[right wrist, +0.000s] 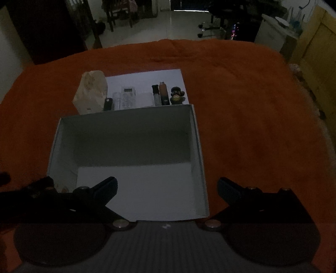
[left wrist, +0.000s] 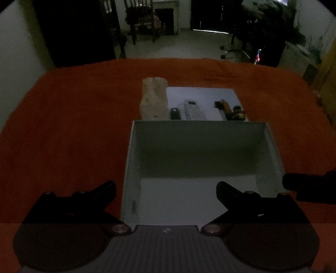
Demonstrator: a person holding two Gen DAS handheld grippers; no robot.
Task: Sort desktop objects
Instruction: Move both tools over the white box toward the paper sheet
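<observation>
An empty white box sits open on the orange cloth. Behind it lies a white sheet with small items: a pale crumpled bag, a small black piece, a white calculator, a brown tube and a small figurine. My left gripper hangs open over the box's near left part, holding nothing. My right gripper is open over its near right part, also holding nothing.
The orange cloth covers the whole table. Beyond its far edge the room is dim, with a wooden chair and an office chair. A yellow cabinet stands to the right.
</observation>
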